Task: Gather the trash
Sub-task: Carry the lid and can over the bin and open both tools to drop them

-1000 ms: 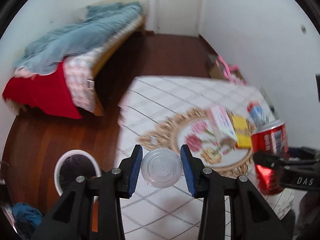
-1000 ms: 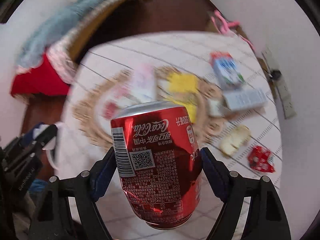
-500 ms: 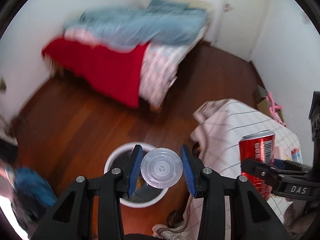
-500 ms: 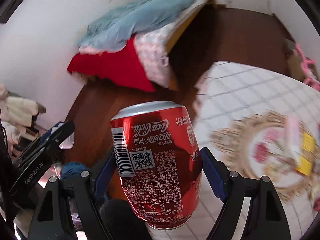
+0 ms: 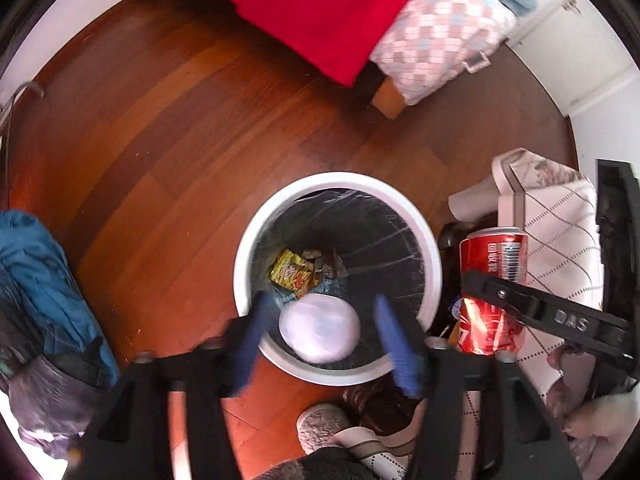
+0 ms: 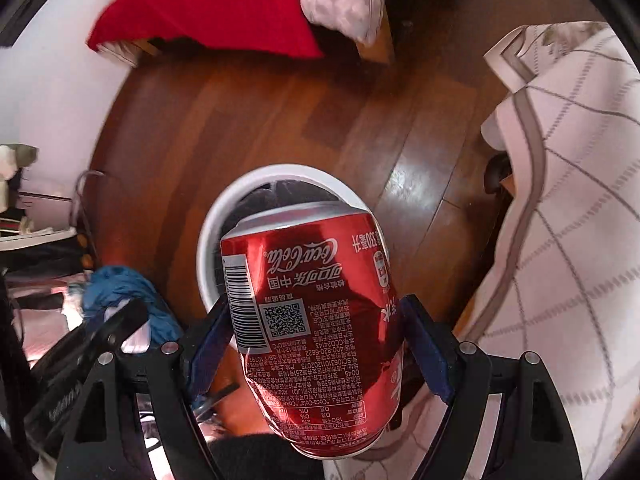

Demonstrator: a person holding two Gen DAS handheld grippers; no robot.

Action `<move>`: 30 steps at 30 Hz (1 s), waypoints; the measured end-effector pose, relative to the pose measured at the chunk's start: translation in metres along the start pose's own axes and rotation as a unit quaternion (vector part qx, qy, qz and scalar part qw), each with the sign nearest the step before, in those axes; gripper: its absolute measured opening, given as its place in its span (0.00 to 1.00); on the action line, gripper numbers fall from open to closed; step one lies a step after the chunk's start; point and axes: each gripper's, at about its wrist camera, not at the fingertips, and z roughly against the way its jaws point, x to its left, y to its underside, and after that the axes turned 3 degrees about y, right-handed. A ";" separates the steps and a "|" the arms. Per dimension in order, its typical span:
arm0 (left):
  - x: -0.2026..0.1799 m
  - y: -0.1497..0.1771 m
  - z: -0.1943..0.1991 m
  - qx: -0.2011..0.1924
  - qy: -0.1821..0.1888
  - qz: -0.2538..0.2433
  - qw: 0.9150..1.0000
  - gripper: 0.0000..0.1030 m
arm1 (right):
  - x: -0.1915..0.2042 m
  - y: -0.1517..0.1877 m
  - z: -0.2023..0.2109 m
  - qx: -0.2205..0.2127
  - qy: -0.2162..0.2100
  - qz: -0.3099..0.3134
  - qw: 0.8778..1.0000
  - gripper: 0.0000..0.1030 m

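A white round trash bin (image 5: 432, 256) with a black liner stands on the wood floor and holds several wrappers (image 5: 292, 274). My left gripper (image 5: 320, 332) is open above the bin's near rim. The clear plastic lid (image 5: 320, 328) is loose between its spread fingers, blurred, over the bin's mouth. My right gripper (image 6: 320, 340) is shut on a dented red Coca-Cola can (image 6: 316, 320), held over the bin (image 6: 208, 224). The can also shows in the left wrist view (image 5: 492, 288), just right of the bin.
A bed with a red cover (image 5: 320, 8) stands beyond the bin. The table's white checked cloth (image 6: 580, 220) hangs at the right. Blue cloth and bags (image 5: 36, 280) lie at the left. Shoes (image 5: 340, 428) lie beside the bin's near side.
Both grippers swung from the table to over the bin and tilted down. My left gripper opened and let go of the clear lid. The right still grips the can.
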 end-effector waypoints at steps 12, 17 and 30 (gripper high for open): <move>0.018 0.017 0.021 -0.036 -0.093 0.003 0.995 0.97 | 0.007 0.006 -0.033 0.041 0.058 0.041 0.997 1.00; 0.006 0.028 0.028 -0.045 -0.111 -0.016 0.993 0.97 | 0.006 0.035 -0.014 0.023 0.087 0.059 0.994 1.00; -0.027 0.060 0.091 -0.094 -0.123 -0.045 0.987 0.97 | 0.007 0.080 0.059 -0.047 0.096 0.058 0.993 1.00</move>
